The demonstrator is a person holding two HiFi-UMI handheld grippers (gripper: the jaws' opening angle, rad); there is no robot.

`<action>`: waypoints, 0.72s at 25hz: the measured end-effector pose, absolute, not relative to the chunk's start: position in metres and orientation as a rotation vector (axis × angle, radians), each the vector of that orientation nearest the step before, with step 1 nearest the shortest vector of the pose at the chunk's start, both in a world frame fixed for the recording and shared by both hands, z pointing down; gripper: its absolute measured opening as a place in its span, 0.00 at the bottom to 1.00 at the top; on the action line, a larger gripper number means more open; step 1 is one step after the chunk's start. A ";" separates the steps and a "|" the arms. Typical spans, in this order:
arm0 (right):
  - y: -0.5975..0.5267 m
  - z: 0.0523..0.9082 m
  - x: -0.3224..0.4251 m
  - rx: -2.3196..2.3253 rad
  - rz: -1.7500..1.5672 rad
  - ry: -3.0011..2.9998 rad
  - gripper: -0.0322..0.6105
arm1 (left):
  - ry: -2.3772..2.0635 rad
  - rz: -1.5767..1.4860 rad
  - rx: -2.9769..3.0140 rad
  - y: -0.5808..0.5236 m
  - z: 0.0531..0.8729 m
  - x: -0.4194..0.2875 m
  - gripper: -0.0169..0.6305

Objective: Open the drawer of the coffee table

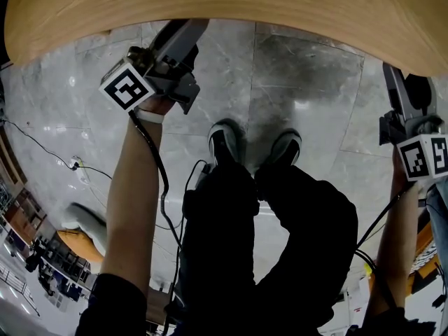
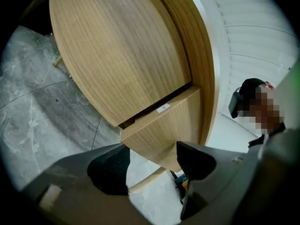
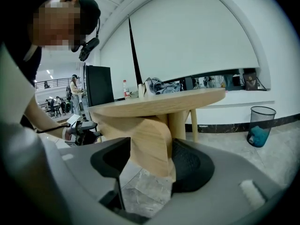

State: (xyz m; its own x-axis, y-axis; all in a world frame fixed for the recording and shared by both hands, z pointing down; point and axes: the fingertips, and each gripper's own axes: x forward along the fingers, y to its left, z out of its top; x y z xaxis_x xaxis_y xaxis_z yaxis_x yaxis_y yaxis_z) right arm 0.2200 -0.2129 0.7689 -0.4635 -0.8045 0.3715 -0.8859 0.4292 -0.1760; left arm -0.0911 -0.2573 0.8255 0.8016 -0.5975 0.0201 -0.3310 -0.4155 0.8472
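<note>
Grey marble floor [image 1: 294, 68] spreads under one round wooden bench [image 1: 210, 5], and my two shoes [image 1: 225, 144] stand on it below the rim. Its one drawer [image 2: 164, 130] sits under the top, pulled out slightly, so a dark gap shows along one edge of its front. I hold two grippers, one at each end of that drawer. My left gripper [image 2: 152, 150] has its fingers released and wide, the drawer's corner between them, clear of one pad. My right gripper [image 3: 151, 143] has its fingers grasping the drawer's other end, wood filling the gap from pad to pad. One mesh bin [image 3: 260, 125] stands on the floor behind, and one bottle [image 3: 125, 89] on the bench.
</note>
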 end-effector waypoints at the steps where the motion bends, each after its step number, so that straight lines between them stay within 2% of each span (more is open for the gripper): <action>1: -0.209 0.770 0.221 1.476 0.505 -2.441 0.48 | -0.688 -0.345 2.036 -0.254 0.825 -0.092 0.53; 8: -0.185 0.772 0.219 1.456 0.542 -2.396 0.48 | -0.739 -0.195 1.973 -0.226 0.838 -0.096 0.53; 9: -0.184 0.773 0.219 1.446 0.547 -2.389 0.48 | -0.769 -0.105 1.970 -0.221 0.847 -0.098 0.50; 13: -0.183 0.773 0.220 1.392 0.584 -2.340 0.45 | -0.936 0.468 2.025 -0.192 0.878 -0.122 0.50; 15: -0.179 0.773 0.220 1.363 0.607 -2.315 0.46 | -1.008 0.664 2.096 -0.187 0.861 -0.135 0.50; 18: -0.176 0.776 0.226 1.361 0.623 -2.263 0.49 | -1.157 0.803 2.182 -0.204 0.822 -0.147 0.50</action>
State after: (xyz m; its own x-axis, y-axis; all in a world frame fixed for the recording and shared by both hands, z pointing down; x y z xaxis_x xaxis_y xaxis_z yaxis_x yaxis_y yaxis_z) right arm 0.2256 -0.1765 0.7758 -0.4289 -0.7037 0.5664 -0.8944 0.4187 -0.1572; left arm -0.1470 -0.2044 0.8225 0.4544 -0.5342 0.7128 -0.8547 -0.4870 0.1798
